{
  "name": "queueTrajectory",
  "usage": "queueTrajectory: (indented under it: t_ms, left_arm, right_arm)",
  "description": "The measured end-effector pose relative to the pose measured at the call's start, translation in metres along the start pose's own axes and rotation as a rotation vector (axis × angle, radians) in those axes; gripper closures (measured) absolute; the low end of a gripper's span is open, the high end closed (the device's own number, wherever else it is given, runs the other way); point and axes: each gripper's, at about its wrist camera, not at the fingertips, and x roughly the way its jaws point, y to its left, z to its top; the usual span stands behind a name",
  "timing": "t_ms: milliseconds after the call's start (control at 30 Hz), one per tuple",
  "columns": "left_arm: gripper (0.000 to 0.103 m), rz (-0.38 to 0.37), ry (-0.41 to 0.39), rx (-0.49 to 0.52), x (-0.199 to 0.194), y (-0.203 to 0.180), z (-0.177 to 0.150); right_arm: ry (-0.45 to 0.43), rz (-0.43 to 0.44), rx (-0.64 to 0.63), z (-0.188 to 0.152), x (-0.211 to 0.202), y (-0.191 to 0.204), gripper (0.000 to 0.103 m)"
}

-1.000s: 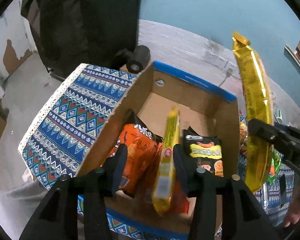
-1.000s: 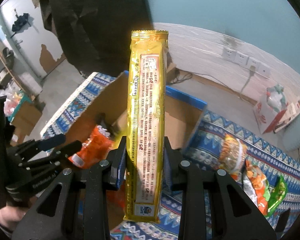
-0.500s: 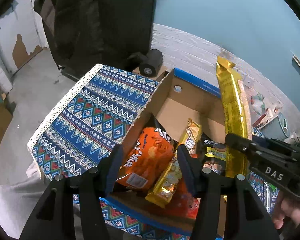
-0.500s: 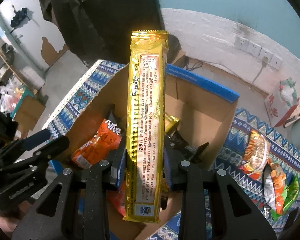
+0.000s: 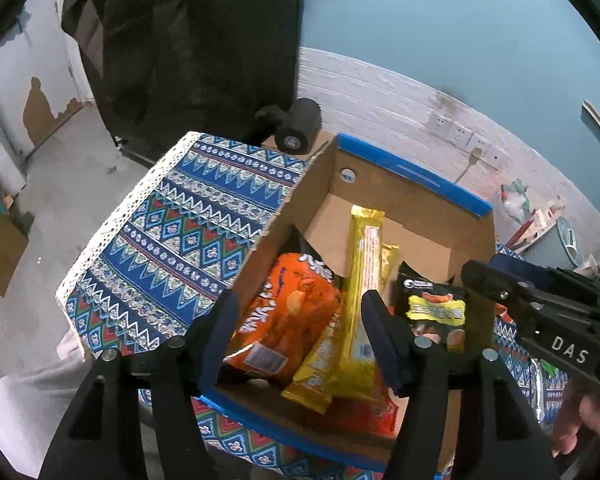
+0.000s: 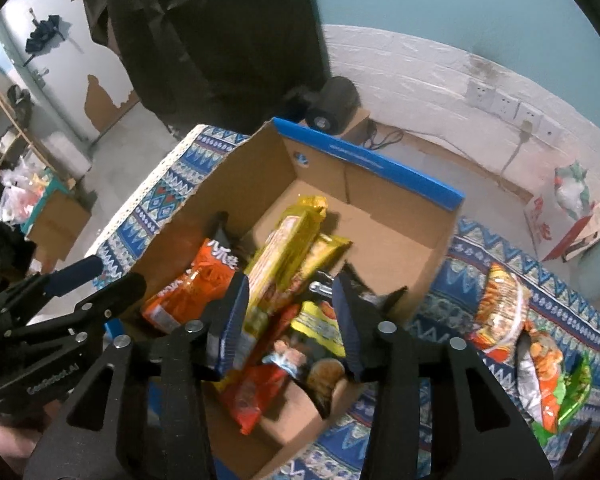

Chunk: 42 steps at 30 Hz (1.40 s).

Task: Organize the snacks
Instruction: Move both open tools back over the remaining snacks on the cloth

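Right claw (image 6: pixel 290 312): jaws opening, spread apart, over the near half of the cardboard box (image 6: pixel 380 164). The long gold snack pack (image 6: pixel 284 256) lies tilted between the fingers; its near end is level with the left finger, but whether it touches the pad cannot be told through the blur. The right pad stands clear. The pack rests slanted on the heap, far end raised toward the box's far wall.

Left claw (image 5: pixel 296 328): jaws opening, spread, nothing pinched. It hangs over the box's near left corner, with the orange chip bag (image 5: pixel 284 312) and a second gold pack (image 5: pixel 320 364) below and between the fingers.

Box contents: also a black-and-yellow bag (image 5: pixel 434 304) at the right and a red pack (image 6: pixel 254 394) near the front. The far half of the box floor is bare.

Outside the box: loose snack bags (image 6: pixel 500 312) lie on the patterned desk cloth (image 5: pixel 172 240) to the right, not yet sorted.

Risks, as judged:
- The gold pack sits propped rather than flat. It may slide or tip as the claw withdraws, particularly if the left finger drags it.
- Packs are heaped at the near end. Further additions there may spill over the near rim.
- The two claws work close together over one box. A collision is possible if both withdraw at once.
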Motion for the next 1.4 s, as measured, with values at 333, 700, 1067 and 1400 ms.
queueTrajectory:
  t_ms: [333, 700, 1067, 1400]
  left_arm:
    - [0.035, -0.049, 0.019, 0.078, -0.001, -0.034, -0.005]
    - [0.031, -0.105, 0.041, 0.194, -0.003, -0.086, -0.020]
    - [0.028, -0.154, 0.062, 0.295, -0.008, -0.139, -0.037]
    - [0.026, -0.164, 0.096, 0.404, -0.001, -0.195, -0.061]
  right_arm:
    - [0.008, -0.075, 0.020, -0.021, -0.022, -0.033, 0.044]
    - [0.013, -0.139, 0.077, -0.052, -0.050, -0.085, 0.044]
    - [0.028, -0.192, 0.136, -0.092, -0.075, -0.137, 0.044]
    - [0.052, -0.235, 0.210, -0.135, -0.091, -0.186, 0.044]
